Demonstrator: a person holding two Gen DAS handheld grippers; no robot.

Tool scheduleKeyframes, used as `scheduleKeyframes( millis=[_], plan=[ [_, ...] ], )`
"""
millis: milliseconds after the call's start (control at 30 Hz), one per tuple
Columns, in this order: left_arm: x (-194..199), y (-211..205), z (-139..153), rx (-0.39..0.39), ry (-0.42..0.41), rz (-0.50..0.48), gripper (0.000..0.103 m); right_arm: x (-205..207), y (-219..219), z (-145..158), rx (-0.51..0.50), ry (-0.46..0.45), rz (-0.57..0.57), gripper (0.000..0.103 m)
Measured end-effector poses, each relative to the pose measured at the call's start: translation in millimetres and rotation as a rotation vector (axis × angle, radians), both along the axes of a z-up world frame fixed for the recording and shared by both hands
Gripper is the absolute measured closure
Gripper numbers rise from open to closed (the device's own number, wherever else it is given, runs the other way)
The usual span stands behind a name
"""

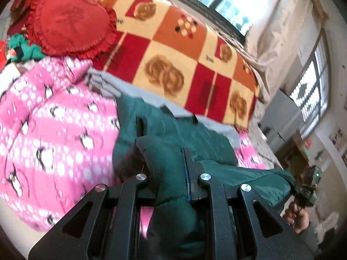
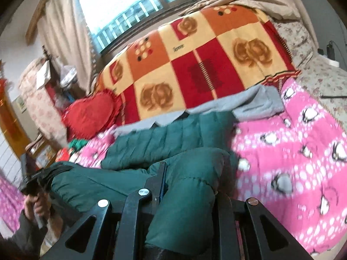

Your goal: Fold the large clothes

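The green padded jacket point(image 1: 173, 151) is being clamped by the left gripper point(image 1: 167, 173) and right gripper point(image 2: 186, 177) above the pink penguin blanket point(image 2: 292, 151). Probably a fold is being carried; the held edge needs laying down evenly next.

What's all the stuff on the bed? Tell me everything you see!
green puffy jacket: one, dark green, on the pink blanket, pinched by both grippers
pink blanket: one, pink with penguins, under the jacket
grey garment: one, grey, behind the jacket
checked blanket: one, red, orange and cream, toward the window
heart cushion: one, red, beside the checked blanket
left gripper: one, black, shut on jacket
right gripper: one, black, shut on jacket
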State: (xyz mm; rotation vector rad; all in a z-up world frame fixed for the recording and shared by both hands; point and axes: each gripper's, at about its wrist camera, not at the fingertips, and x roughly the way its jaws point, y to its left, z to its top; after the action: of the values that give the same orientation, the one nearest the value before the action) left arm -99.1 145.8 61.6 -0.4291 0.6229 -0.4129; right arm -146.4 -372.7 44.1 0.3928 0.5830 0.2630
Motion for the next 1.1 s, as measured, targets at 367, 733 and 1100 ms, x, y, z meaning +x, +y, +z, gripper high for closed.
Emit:
scheduleKeyframes(
  millis=[367, 733, 1100],
  plan=[
    [52.9, -7.5, 47.5, -0.009, -0.111, 0.127, 0.088, 73.4, 4.6, 44.3, -0.043, -0.118, -0.09, 0.086],
    [209.7, -36.6, -17.7, 0.128, 0.047, 0.202, 0.088, 224.8, 10.8, -23.6, -0.121, 0.057, -0.168, 0.086],
    [284.5, -51.7, -108.4, 0.219, 0.177, 0.226, 0.085, 307.9, 11.2, -102.1, -0.161, 0.29, -0.159, 0.082]
  ],
)
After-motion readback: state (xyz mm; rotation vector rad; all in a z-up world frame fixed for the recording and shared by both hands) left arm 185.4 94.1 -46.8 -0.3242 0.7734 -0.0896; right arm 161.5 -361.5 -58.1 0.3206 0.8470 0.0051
